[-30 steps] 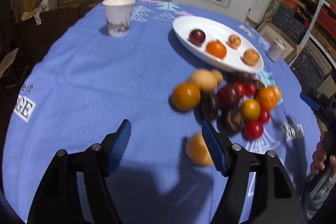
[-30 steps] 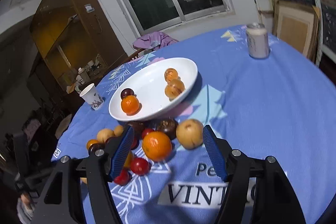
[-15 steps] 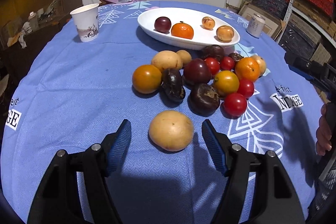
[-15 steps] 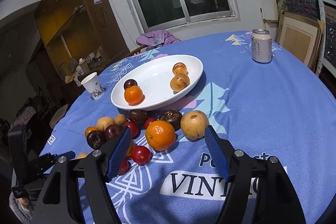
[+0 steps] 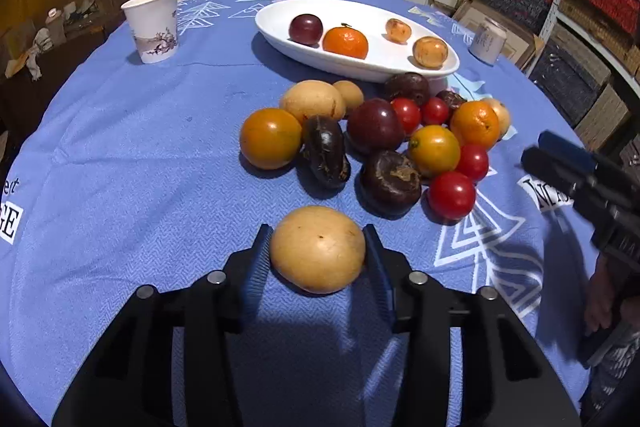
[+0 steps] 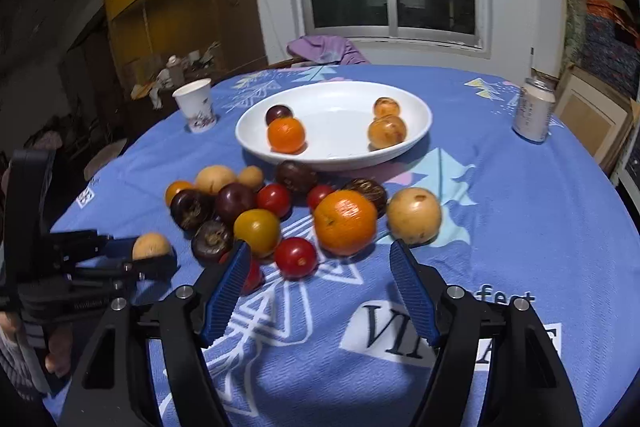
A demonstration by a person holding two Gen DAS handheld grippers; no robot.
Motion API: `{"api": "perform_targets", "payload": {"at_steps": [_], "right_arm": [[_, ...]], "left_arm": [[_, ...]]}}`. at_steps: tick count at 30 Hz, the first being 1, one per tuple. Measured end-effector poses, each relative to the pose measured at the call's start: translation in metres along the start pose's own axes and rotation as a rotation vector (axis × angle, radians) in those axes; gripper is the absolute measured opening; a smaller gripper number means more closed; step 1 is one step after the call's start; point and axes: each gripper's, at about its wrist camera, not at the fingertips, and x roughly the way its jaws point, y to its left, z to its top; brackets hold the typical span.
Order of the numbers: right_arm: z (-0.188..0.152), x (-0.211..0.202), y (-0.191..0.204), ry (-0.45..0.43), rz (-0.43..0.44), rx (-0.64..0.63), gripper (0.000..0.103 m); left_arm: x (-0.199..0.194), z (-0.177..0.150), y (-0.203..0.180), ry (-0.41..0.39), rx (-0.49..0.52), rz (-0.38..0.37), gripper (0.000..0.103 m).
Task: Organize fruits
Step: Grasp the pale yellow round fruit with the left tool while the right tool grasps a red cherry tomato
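Observation:
My left gripper (image 5: 318, 247) is shut on a tan round fruit (image 5: 318, 249) resting on the blue tablecloth; it also shows in the right wrist view (image 6: 150, 246). A pile of loose fruit lies ahead: an orange-yellow tomato (image 5: 270, 138), dark purple fruits (image 5: 390, 182), red tomatoes (image 5: 451, 195) and an orange (image 5: 475, 125). A white oval plate (image 5: 360, 67) behind holds several fruits. My right gripper (image 6: 320, 267) is open and empty, just short of an orange (image 6: 345, 222) and a red tomato (image 6: 295, 257).
A paper cup (image 5: 154, 25) stands at the back left. A drink can (image 6: 534, 114) stands at the back right. The round table's edge (image 5: 36, 131) curves close on both sides. Shelves and boxes (image 5: 592, 7) line the right wall.
My left gripper swung toward the tan fruit, moved forward around it and closed on it. My right gripper drew back slightly from the pile and stayed open.

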Motion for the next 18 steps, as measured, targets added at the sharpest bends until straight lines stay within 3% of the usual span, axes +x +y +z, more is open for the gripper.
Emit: {"api": "perform_targets", "payload": {"at_steps": [2, 4, 9, 18], "right_arm": [[-0.004, 0.002, 0.012, 0.015, 0.026, -0.046, 0.068], [-0.006, 0.004, 0.026, 0.031, 0.058, -0.100, 0.056], [-0.010, 0.016, 0.050, 0.107, 0.116, -0.168, 0.044], [-0.003, 0.042, 0.049, 0.179, 0.092, -0.100, 0.036]], "left_arm": [[-0.003, 0.000, 0.006, -0.016, -0.026, 0.016, 0.045], [-0.010, 0.001, 0.013, -0.048, -0.059, 0.024, 0.045], [-0.017, 0.002, 0.023, -0.077, -0.105, 0.048, 0.045], [-0.015, 0.001, 0.025, -0.063, -0.109, 0.034, 0.045]]}}
